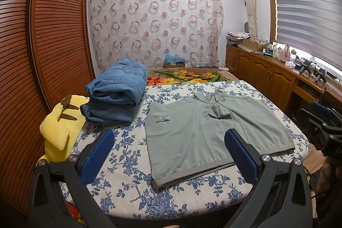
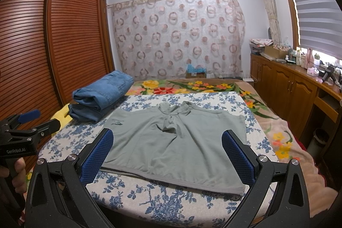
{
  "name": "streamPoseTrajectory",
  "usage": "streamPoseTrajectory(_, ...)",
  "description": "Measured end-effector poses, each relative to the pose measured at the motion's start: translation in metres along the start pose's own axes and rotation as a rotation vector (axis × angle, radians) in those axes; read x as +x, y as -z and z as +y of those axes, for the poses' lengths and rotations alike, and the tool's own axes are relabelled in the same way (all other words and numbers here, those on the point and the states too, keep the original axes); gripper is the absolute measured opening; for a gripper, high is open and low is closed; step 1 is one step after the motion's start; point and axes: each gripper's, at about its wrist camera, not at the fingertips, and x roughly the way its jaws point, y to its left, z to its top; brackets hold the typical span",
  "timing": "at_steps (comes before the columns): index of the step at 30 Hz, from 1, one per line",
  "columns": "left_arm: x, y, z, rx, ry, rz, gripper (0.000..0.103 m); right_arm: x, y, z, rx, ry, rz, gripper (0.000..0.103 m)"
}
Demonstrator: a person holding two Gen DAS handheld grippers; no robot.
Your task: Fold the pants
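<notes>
Grey-green shorts [image 1: 205, 134] lie flat on a blue-flowered white cloth [image 1: 128, 185], with a small dark logo at the far left leg; they also show in the right wrist view [image 2: 175, 146]. My left gripper [image 1: 168, 153] is open and empty, held above the shorts' near edge. My right gripper [image 2: 168, 153] is open and empty, also above the near edge. The right gripper shows at the right edge of the left wrist view [image 1: 327, 127], and the left gripper shows at the left of the right wrist view [image 2: 27, 129].
Folded blue jeans [image 1: 115, 97] are stacked at the far left of the bed. A yellow plush toy [image 1: 59, 127] lies beside them. A wooden louvred wardrobe [image 1: 42, 46] stands left, wooden cabinets [image 1: 267, 76] right, a floral blanket [image 2: 277, 136] beyond.
</notes>
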Motion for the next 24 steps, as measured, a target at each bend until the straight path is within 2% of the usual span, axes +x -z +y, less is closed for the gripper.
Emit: streamPoseTrajectory(24,0.0014,-0.0016,-0.0021,-0.002,0.005,0.015,0.103,0.0029,0.0042,-0.0055,-0.005,-0.002,0.007,0.103)
